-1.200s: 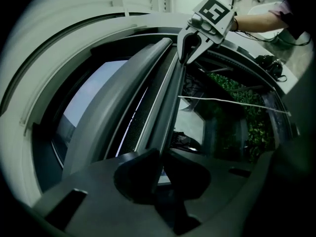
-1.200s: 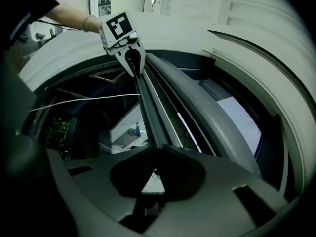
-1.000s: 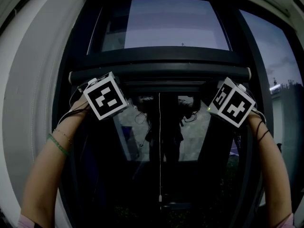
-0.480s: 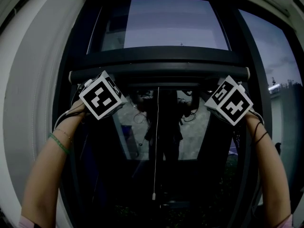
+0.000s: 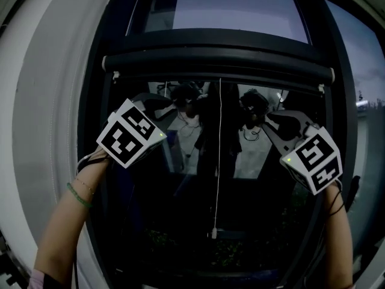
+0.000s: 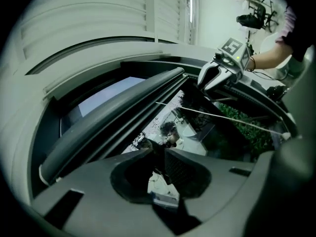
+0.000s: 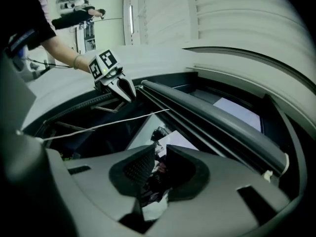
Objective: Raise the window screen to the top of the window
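Note:
The window screen's dark bottom bar (image 5: 216,62) runs across the window (image 5: 234,11) just under the upper pane. Its white pull cord (image 5: 218,161) hangs down the middle. My left gripper (image 5: 161,101) is below the bar's left part, shut and empty, pointing up at the glass. My right gripper (image 5: 272,119) is lower on the right, also shut with nothing in it. Neither touches the bar. In the left gripper view the bar (image 6: 113,117) lies beyond my jaws (image 6: 162,157). In the right gripper view the bar (image 7: 217,122) passes above the jaws (image 7: 157,164).
The dark window frame (image 5: 99,161) stands at both sides, with a white wall (image 5: 42,131) at the left. The glass below the bar reflects a person and both grippers. Each gripper shows in the other's view: right (image 6: 202,84), left (image 7: 130,98).
Both grippers have dropped away from the bar, which they were up against before; the right is now lowest. The bar and cord sit higher in the view.

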Demonstrator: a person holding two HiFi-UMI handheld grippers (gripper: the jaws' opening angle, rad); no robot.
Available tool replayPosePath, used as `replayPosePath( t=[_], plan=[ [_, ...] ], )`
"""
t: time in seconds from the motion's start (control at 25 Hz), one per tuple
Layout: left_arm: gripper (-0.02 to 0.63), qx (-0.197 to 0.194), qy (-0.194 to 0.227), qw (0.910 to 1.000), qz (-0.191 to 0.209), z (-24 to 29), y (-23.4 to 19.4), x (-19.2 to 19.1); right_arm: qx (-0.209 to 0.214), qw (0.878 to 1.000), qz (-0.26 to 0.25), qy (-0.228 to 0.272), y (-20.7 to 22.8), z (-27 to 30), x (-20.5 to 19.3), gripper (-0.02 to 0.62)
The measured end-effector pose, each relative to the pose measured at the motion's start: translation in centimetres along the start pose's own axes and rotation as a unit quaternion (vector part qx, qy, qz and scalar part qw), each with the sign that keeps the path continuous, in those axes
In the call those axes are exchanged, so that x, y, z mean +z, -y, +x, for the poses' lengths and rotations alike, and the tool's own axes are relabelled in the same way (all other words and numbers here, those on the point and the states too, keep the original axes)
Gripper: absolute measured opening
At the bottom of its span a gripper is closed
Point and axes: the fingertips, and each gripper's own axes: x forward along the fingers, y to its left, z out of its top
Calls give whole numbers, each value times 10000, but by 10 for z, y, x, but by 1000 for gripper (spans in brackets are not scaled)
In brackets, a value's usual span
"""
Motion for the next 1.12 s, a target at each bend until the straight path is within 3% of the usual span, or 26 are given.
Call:
replayPosePath(
  t=[0.16, 0.4, 0.6, 0.8, 1.12],
  plan=[
    [55, -255, 50, 9993, -255, -14, 54, -24, 327, 9991, 163, 223, -56, -20, -10, 57],
    [55, -750, 195, 9914, -1059, -54, 157, -55, 800, 9942, 650, 309, -146, -56, -33, 57],
    [55, -1057, 344, 9798, -1663, -101, 244, -60, 1010, 9850, 1393, 78, -217, -96, -77, 57],
    [55, -1195, 254, 9655, -2298, -152, 315, -67, 1118, 9677, 2258, -118, -281, -143, -115, 57],
    [55, -1147, -314, 9389, -3231, -223, 390, -101, 1375, 9417, 3053, -323, -358, -196, -115, 57]
  ],
)
